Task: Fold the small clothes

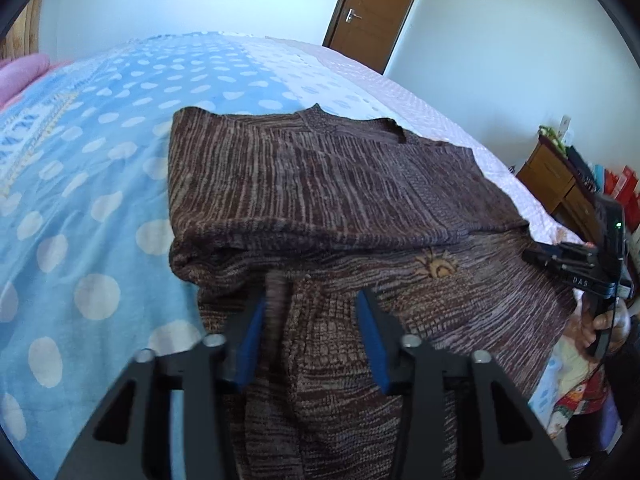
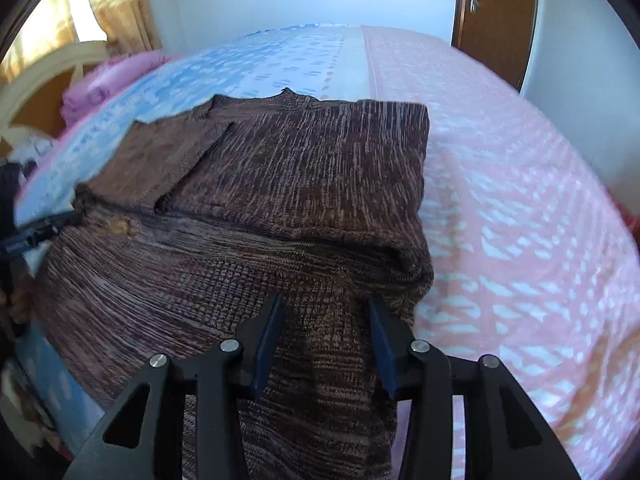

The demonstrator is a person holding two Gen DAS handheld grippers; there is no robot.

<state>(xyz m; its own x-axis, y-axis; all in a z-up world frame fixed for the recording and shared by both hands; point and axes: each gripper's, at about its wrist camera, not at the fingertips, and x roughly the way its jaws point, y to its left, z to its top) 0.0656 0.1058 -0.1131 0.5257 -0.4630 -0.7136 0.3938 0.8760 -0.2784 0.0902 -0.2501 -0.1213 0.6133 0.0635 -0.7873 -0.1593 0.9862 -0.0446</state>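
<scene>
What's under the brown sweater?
The brown sweater lies on a bed cover that is blue with white dots on one side and pink on the other. The part of the cover right beneath the sweater is hidden by it.

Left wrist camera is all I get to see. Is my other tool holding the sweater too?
Observer: Yes. In the right wrist view, the right tool has the brown knit sweater bunched between its blue pads.
Operator: What's the bed like over on that side?
Observer: A wide pink stretch of bedspread with white marks spreads out to the right of the sweater.
Operator: Anything else I can't see?
Observer: Yes, yellow curtains hang in the far left corner of the room.
</scene>
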